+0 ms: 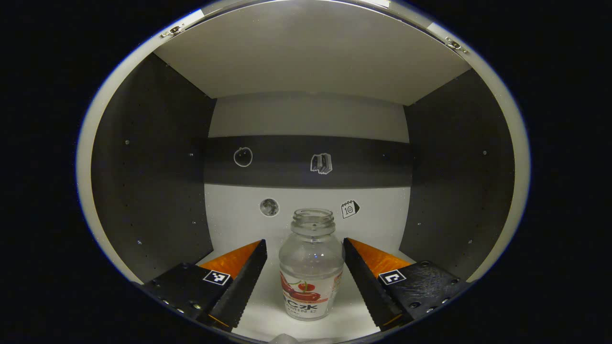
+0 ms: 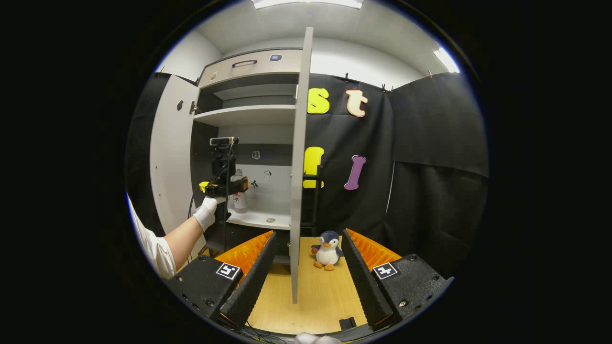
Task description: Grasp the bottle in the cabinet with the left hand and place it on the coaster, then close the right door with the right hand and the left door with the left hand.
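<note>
The bottle [image 1: 311,264] stood upright on the cabinet shelf [image 1: 248,224], near its front edge, between the wide-spread fingers of the left gripper [image 1: 304,274], with a gap at each side, so the grasp was judged not yet made. The right gripper [image 2: 306,267] hung over the table [image 2: 315,296], fingers wide and holding nothing, facing the right door's [image 2: 299,167] edge. Placing on the coaster and closing both doors remained.
</note>
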Demonstrator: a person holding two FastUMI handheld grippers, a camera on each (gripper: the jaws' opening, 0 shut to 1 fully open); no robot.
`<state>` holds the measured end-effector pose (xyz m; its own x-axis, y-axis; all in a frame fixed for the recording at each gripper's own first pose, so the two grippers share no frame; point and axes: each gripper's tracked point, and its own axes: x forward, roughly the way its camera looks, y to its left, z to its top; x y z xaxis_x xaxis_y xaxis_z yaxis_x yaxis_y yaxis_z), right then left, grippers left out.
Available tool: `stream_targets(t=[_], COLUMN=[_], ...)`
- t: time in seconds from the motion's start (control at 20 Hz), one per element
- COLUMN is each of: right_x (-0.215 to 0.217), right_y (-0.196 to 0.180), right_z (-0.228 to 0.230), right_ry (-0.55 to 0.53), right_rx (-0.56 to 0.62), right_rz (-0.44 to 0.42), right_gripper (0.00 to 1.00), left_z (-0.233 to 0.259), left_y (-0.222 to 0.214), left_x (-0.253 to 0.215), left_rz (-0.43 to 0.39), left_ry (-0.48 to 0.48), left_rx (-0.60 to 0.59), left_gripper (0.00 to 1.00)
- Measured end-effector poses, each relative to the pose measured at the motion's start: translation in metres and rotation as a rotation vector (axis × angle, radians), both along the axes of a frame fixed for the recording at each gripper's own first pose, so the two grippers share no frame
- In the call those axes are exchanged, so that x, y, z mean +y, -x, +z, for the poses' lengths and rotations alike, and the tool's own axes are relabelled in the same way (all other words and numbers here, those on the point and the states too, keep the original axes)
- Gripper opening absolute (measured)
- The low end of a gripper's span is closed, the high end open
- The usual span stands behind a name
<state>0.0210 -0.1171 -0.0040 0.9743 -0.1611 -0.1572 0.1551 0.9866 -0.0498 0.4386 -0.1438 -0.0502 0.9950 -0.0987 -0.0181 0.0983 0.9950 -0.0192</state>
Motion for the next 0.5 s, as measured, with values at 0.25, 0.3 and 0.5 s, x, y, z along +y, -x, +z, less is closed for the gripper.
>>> stream_targets(t=[0.25,0.3,0.5], right_x=[-0.006,-0.004,0.008], right_y=[0.003,0.004,0.005], right_z=[0.003,0.003,0.008], right_ry=[-0.009,-0.011,-0.011], right_rx=[-0.011,-0.014,-0.030], right_rz=[-0.025,-0.023,-0.005], right_gripper=[0.83,0.83,0.83], left_z=[0.005,0.011,0.037], left_y=[0.001,0.007,0.038], left_x=[0.007,0.005,0.012], left_rz=[0.038,0.028,0.008], left_ry=[-0.023,-0.011,-0.013], left_rx=[-0.019,-0.033,-0.064], left_gripper=[0.77,0.78,0.75])
